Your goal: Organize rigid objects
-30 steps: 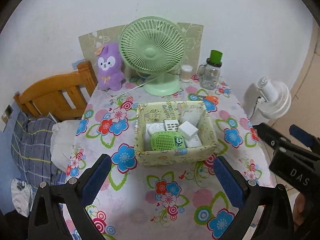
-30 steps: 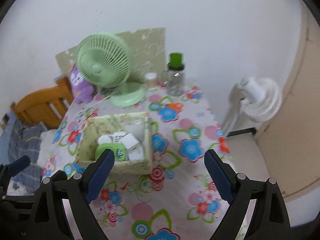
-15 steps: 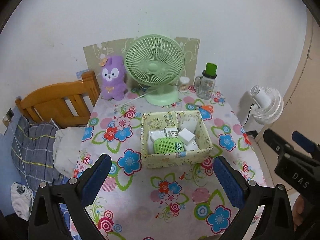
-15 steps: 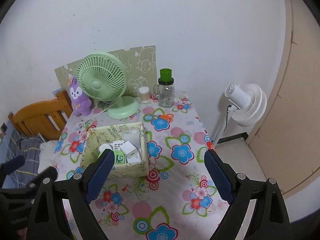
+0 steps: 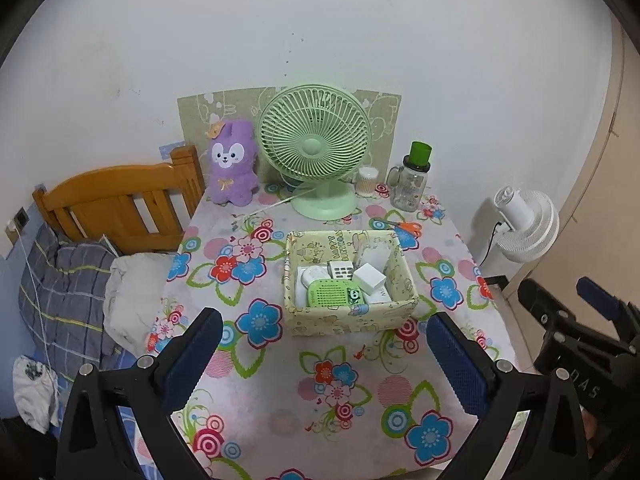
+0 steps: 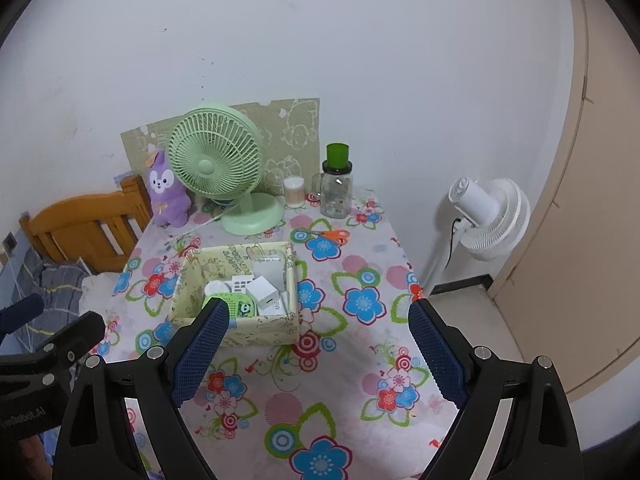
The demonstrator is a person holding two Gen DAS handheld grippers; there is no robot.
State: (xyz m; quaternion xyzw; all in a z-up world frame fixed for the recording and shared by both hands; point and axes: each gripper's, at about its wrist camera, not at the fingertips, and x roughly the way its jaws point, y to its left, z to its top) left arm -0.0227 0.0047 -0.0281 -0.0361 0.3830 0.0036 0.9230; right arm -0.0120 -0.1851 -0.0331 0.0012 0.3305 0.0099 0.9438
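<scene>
A yellow patterned box point(image 5: 352, 322) point(image 6: 256, 334) stands in the middle of the flowered table point(image 5: 280, 400). In it lie a green perforated device point(image 5: 332, 295) point(image 6: 242, 307), a white cube charger point(image 5: 370, 278) point(image 6: 262, 290), a white keypad piece point(image 5: 341, 269) and other white items. My left gripper point(image 5: 320, 324) hovers open over the near part of the table, well short of the box, with nothing between its blue pads. Also back from the box, my right gripper point(image 6: 318, 308) is open and holds nothing. Its left finger point(image 6: 200, 352) hides the box's near corner.
At the back stand a green desk fan point(image 5: 314, 148), a purple plush point(image 5: 232, 164), a cotton swab jar point(image 5: 367, 180) and a green-capped glass bottle point(image 5: 412, 180). Orange scissors point(image 5: 404, 226) lie behind the box. A wooden headboard point(image 5: 120, 200) and bedding are left, a white floor fan point(image 6: 488, 216) right.
Both grippers have drawn back and up from the table, so the box and fan look smaller and farther. The jaws stayed wide, and nothing on the table moved.
</scene>
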